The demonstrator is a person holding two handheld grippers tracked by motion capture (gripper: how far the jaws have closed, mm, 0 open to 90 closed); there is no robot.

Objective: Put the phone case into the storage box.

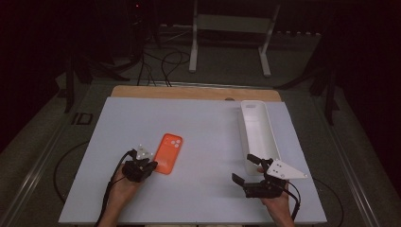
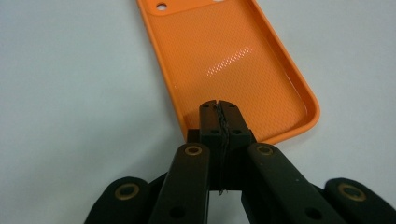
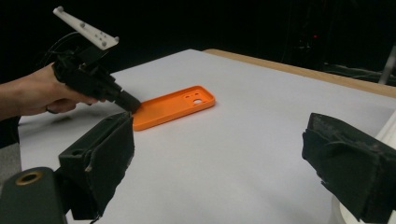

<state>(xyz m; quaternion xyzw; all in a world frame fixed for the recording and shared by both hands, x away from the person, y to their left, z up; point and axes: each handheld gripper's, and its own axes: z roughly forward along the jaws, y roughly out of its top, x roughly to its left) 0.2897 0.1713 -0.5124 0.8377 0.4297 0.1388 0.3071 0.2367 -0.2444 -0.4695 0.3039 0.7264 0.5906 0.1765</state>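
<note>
From up high, our left gripper (image 1: 150, 166) sits at the near end of the orange phone case (image 1: 169, 153) mid-table, with the white tray (image 1: 257, 132) off to the right. Along its jaws, they're pinched together over the case's near edge, probably gripping the rim, so next we'd lift gently. Across from the right gripper (image 3: 219, 163), wide open and holding nothing, the case lies flat.

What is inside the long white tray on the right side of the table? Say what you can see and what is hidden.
The white tray looks empty along its far and middle floor. Its near end is covered by the right gripper, so what lies there cannot be seen.
</note>
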